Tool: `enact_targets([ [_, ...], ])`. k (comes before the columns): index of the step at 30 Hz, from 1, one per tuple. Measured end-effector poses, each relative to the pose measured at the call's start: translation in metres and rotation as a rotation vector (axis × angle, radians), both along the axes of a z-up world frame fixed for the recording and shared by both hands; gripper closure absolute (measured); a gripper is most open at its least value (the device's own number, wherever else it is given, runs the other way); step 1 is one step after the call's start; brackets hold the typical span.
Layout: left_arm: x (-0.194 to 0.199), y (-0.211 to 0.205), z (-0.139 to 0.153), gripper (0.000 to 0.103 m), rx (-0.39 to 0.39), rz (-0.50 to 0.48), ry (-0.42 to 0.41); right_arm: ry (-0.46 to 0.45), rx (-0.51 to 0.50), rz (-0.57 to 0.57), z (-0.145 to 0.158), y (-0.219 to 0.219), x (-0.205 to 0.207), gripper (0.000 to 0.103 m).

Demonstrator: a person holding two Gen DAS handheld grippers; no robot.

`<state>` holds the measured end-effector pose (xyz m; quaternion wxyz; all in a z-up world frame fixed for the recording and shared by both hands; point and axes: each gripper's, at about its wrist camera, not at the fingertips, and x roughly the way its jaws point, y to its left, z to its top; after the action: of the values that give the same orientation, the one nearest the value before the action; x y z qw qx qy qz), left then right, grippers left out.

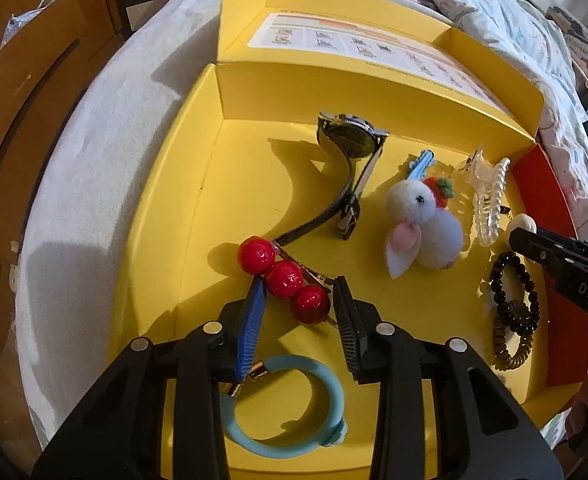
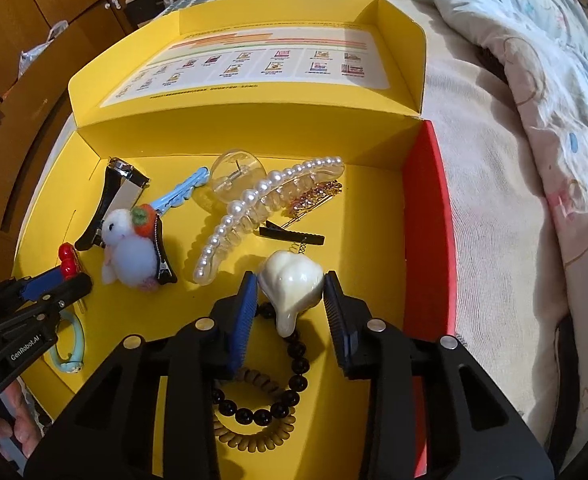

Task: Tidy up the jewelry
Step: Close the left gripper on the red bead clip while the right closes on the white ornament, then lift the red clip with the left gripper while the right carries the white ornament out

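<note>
An open yellow box [image 1: 197, 184] holds the jewelry. My left gripper [image 1: 300, 282] points down into it, and its pads press from both sides on a hair clip with three red balls [image 1: 283, 278]. A light blue ring bracelet [image 1: 289, 408] lies beneath the fingers. In the right wrist view my right gripper [image 2: 289, 278] is shut on a glossy cream-white clip [image 2: 291, 288] near the red wall [image 2: 426, 216]. Under it lie a black bead bracelet [image 2: 294, 376] and a tan coil hair tie [image 2: 253, 436]. The left gripper [image 2: 67, 280] shows at that view's left edge.
Also in the box: a black-strap watch [image 1: 348, 138], a fluffy bunny clip [image 1: 422, 232], a pearl claw clip [image 2: 261, 208], a rhinestone clip [image 2: 314, 200] and a black alligator clip [image 2: 294, 236]. The lid [image 2: 253, 56] stands open behind. A quilt [image 2: 534, 80] lies right, wooden cabinets [image 1: 21, 80] left.
</note>
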<state>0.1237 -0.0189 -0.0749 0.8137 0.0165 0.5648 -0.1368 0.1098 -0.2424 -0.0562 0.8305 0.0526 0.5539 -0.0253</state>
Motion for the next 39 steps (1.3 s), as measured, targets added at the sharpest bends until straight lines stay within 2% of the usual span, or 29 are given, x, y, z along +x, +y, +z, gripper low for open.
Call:
enact_targets([
  [15,-0.014,0.007,0.024,0.067,-0.017,0.008,-0.053,-0.057,0.021,-0.014,0.025,-0.001,-0.012,0.068],
  [24,-0.036,0.015,0.056,0.067,-0.031,-0.004,-0.101,-0.101,0.025,-0.008,0.06,0.006,-0.035,0.068],
  [31,-0.085,0.012,0.081,0.067,-0.033,-0.07,-0.154,-0.161,0.081,-0.02,0.094,0.007,-0.09,0.068],
  [39,-0.16,0.004,0.088,0.067,-0.048,-0.148,-0.16,-0.195,0.027,-0.053,0.117,-0.007,-0.173,0.068],
])
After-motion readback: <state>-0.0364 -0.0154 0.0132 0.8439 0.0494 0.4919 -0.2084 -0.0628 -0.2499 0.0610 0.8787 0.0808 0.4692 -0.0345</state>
